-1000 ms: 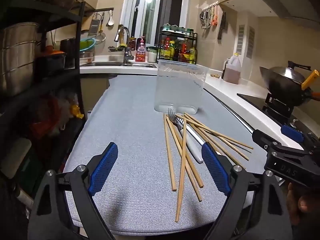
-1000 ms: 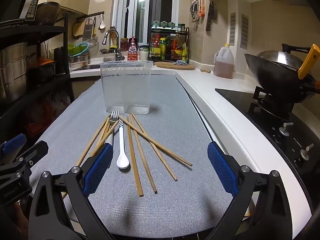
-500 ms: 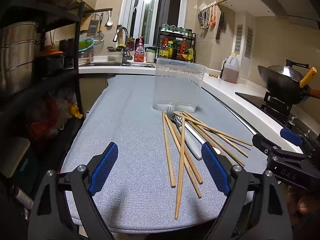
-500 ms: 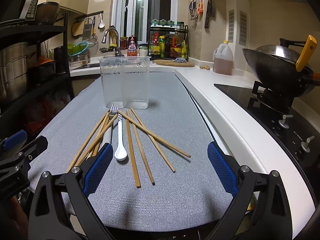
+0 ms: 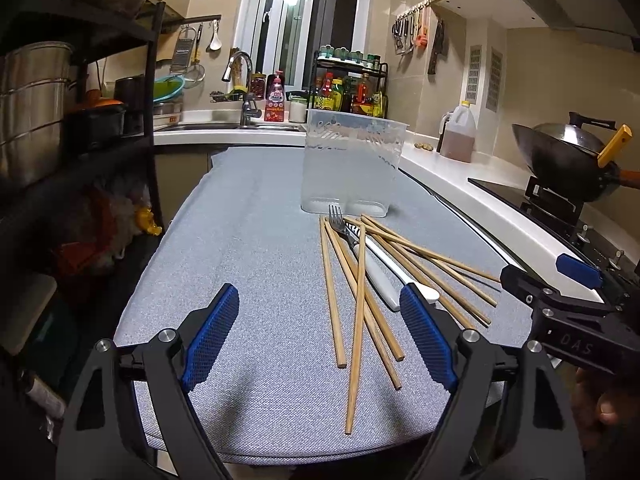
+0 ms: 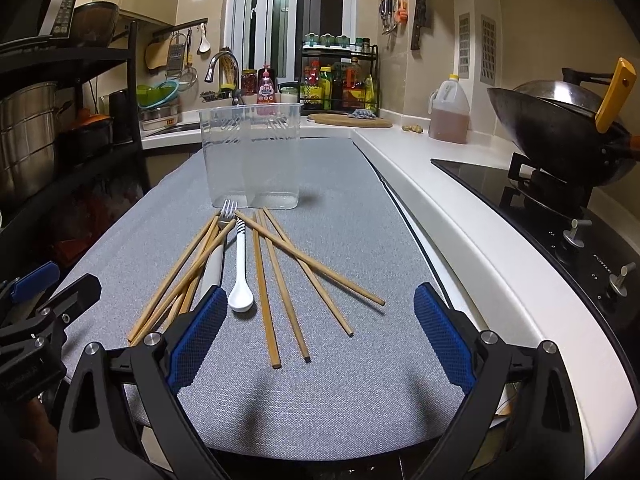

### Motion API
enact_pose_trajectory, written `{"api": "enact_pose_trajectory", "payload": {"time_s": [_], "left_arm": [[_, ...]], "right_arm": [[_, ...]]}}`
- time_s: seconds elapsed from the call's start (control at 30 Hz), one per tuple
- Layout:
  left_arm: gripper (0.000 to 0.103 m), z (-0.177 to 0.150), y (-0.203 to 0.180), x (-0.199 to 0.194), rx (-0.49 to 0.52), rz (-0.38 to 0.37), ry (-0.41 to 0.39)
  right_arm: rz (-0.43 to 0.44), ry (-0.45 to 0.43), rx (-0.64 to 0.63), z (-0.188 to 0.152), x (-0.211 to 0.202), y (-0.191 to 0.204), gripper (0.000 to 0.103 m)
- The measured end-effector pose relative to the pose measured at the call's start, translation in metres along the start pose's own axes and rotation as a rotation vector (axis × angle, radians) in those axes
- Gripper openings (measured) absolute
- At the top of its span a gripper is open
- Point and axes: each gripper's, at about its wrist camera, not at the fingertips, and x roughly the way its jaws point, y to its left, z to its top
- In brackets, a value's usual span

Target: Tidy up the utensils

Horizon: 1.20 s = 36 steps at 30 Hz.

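Note:
Several wooden chopsticks [image 5: 357,300] [image 6: 280,276] lie fanned out on the grey mat [image 5: 248,264] [image 6: 344,216]. Among them lie a metal fork [image 5: 340,222] [image 6: 227,212] with a white handle and a white spoon [image 6: 240,280] [image 5: 426,291]. A clear two-compartment plastic holder [image 5: 352,166] [image 6: 251,156] stands upright and empty just behind them. My left gripper [image 5: 320,336] is open and empty above the mat's near edge, left of the pile. My right gripper [image 6: 316,332] is open and empty over the near chopstick ends. Each gripper shows at the edge of the other's view.
A black shelf rack with steel pots [image 5: 36,92] stands at the left. A white counter [image 6: 440,184] and a black hob with a wok [image 6: 560,128] lie at the right. An oil jug [image 6: 449,114], a sink and a bottle rack [image 5: 348,88] are at the back.
Both views have shifted slightly, so the utensils and holder sit a little higher and farther in frame. Nothing on the mat has moved. Both grippers stay open.

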Motion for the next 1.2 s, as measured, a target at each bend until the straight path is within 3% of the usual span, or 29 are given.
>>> {"api": "enact_pose_trajectory", "payload": {"time_s": [0.33, 0.37, 0.47, 0.57, 0.73, 0.83, 0.9, 0.97, 1.07, 1.2], "left_arm": [[0.077, -0.002, 0.001, 0.000, -0.001, 0.002, 0.001], [0.076, -0.002, 0.001, 0.000, -0.001, 0.001, 0.002], [0.073, -0.003, 0.003, 0.001, -0.001, -0.001, 0.006], [0.068, -0.004, 0.005, 0.001, -0.003, -0.004, 0.014], [0.063, -0.009, 0.007, 0.006, -0.005, -0.014, 0.051], [0.060, -0.014, 0.006, 0.012, 0.000, -0.023, 0.089], [0.059, -0.018, 0.003, 0.016, 0.015, -0.031, 0.116], [0.056, -0.023, 0.000, 0.019, 0.028, -0.042, 0.142], [0.050, -0.030, -0.004, 0.024, 0.056, -0.046, 0.182], [0.044, -0.035, -0.004, 0.029, 0.072, -0.036, 0.220]], "right_arm": [[0.014, 0.046, 0.015, 0.002, -0.001, 0.000, 0.090], [0.020, 0.084, 0.024, 0.002, 0.000, 0.000, 0.089], [0.017, 0.024, 0.019, 0.001, -0.001, 0.000, 0.088], [0.006, 0.022, -0.001, 0.000, -0.001, 0.000, 0.086], [-0.020, 0.011, -0.002, -0.002, 0.001, -0.002, 0.077], [-0.037, 0.011, 0.004, -0.003, 0.008, -0.009, 0.067], [-0.052, 0.031, 0.014, -0.002, 0.019, -0.019, 0.053], [-0.060, 0.059, 0.035, 0.000, 0.031, -0.030, 0.049], [-0.031, 0.102, 0.090, 0.003, 0.056, -0.046, 0.049], [0.034, 0.220, 0.058, 0.002, 0.090, -0.052, 0.050]]}}
